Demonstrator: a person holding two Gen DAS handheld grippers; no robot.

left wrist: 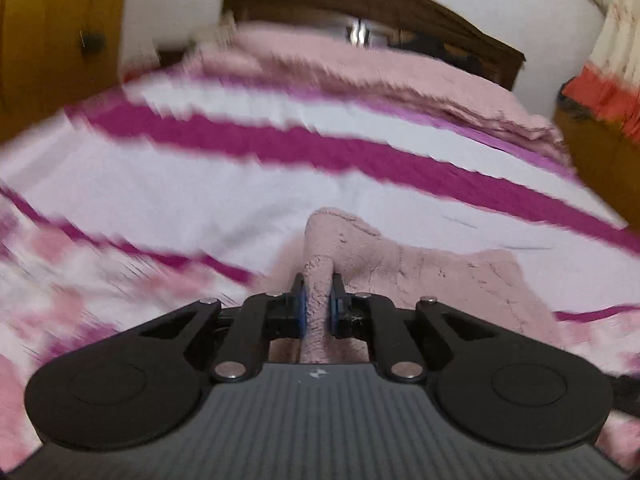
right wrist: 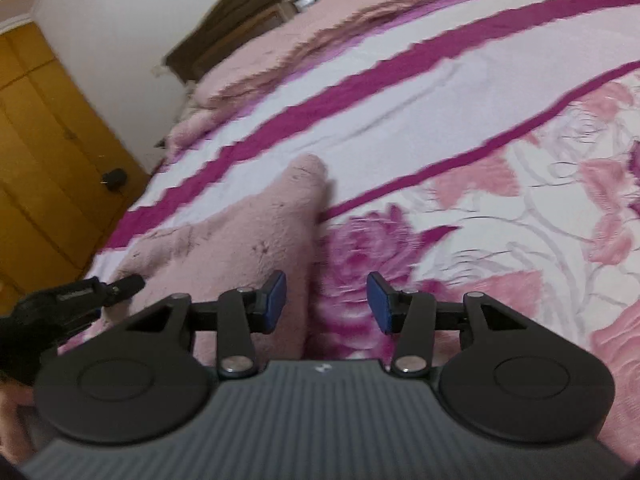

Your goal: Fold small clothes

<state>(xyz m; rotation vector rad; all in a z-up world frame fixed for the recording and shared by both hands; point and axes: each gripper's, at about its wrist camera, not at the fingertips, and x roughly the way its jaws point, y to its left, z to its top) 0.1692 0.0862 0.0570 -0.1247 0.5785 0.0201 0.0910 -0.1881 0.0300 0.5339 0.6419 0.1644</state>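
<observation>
The left gripper (left wrist: 318, 306) is pinching a bunched fold of the small, fluffy pale-pink fleece garment (left wrist: 400, 264) between its blue pads (left wrist: 302, 312). The right gripper (right wrist: 326, 304) is standing open, its left pad (right wrist: 276, 300) beside the garment's edge, gripping nothing. The garment is lying ahead of both on the pink-striped floral bedspread (right wrist: 440, 92). It is likely light, limp and compressible; edges or corners are offering the best hold.

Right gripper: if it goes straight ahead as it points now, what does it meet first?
Probably the bedspread. The right gripper is open, and its midline runs just beside the right edge of the pink cloth, so a finger may brush that edge. Depth is unclear.
</observation>
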